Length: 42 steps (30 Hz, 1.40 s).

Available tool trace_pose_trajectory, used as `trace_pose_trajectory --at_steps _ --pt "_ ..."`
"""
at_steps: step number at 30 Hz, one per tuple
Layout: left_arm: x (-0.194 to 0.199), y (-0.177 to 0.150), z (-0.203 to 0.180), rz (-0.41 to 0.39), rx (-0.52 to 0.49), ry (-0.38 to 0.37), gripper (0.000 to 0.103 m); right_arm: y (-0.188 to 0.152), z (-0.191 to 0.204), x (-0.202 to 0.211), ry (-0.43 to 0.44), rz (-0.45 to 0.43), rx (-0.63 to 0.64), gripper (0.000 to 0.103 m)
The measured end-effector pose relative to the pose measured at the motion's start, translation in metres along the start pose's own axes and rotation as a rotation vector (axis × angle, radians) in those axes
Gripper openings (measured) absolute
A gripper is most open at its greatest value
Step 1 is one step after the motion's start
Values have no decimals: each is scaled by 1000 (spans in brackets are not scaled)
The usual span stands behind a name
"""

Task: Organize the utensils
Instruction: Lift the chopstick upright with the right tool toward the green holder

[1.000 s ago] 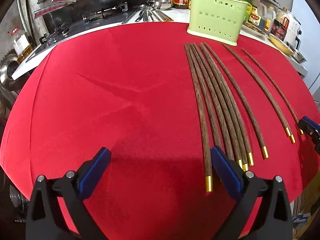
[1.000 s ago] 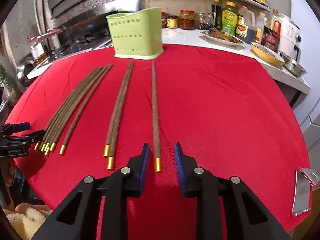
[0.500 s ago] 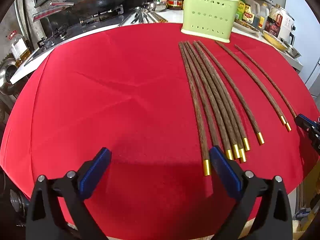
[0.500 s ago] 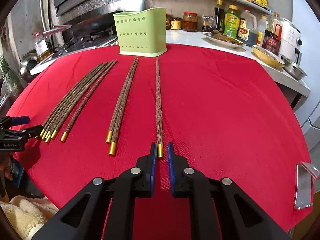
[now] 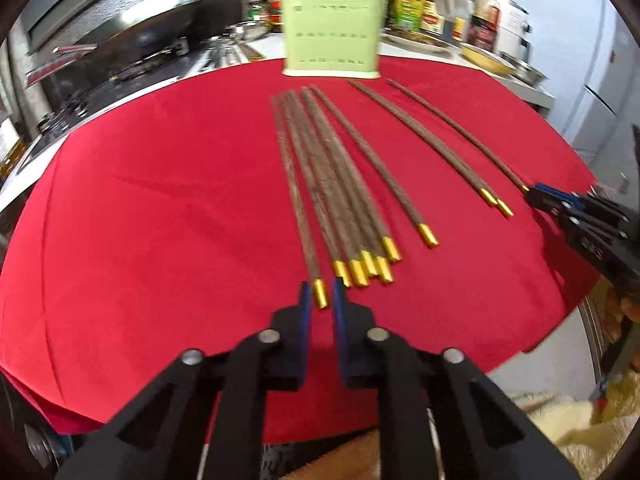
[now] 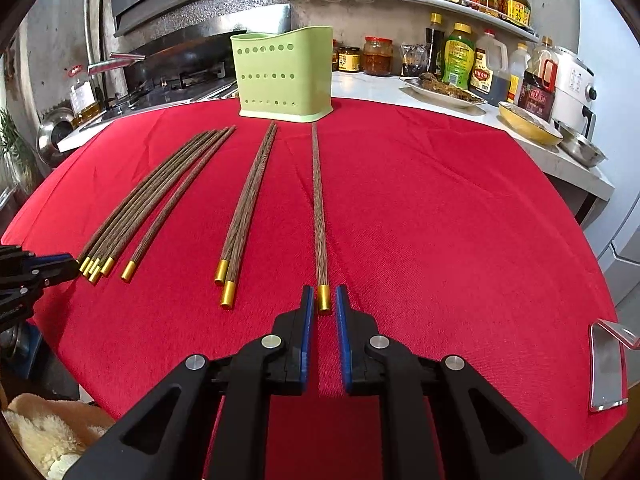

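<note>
Several brown chopsticks with gold caps lie on the red cloth [image 6: 440, 220]. A green perforated utensil holder [image 6: 286, 74] stands at the far edge; it also shows in the left wrist view [image 5: 331, 36]. My right gripper [image 6: 322, 300] has closed on the gold end of the single rightmost chopstick [image 6: 318, 200]. My left gripper [image 5: 319, 296] has closed on the gold end of the leftmost chopstick [image 5: 294, 184] of the bundle [image 5: 340, 184]. A pair of chopsticks [image 6: 248, 208] lies between.
A stove [image 6: 168, 80] with a wok is at the back left. Jars, bottles and bowls [image 6: 460, 64] line the counter and shelf at the back right. A metal clip [image 6: 608, 364] lies at the cloth's right edge.
My left gripper has swung right and narrowed from wide open onto the leftmost chopstick's end. My right gripper stays narrowed on the single chopstick's end.
</note>
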<state>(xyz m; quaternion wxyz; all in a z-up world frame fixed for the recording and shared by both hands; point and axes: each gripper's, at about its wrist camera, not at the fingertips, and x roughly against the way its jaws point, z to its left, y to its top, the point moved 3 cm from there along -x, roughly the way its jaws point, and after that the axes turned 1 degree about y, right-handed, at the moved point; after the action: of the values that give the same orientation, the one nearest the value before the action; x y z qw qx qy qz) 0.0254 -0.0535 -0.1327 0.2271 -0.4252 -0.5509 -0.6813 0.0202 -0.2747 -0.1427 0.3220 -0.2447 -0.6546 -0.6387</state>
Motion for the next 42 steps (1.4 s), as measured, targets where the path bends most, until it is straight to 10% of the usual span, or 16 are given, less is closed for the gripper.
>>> trace_pose_trajectory --at_steps 23,42 --pt "-5 8 26 -101 53 61 7 3 1 1 20 -69 -34 7" --pt "155 94 57 -606 25 46 7 125 20 129 8 -368 34 7"
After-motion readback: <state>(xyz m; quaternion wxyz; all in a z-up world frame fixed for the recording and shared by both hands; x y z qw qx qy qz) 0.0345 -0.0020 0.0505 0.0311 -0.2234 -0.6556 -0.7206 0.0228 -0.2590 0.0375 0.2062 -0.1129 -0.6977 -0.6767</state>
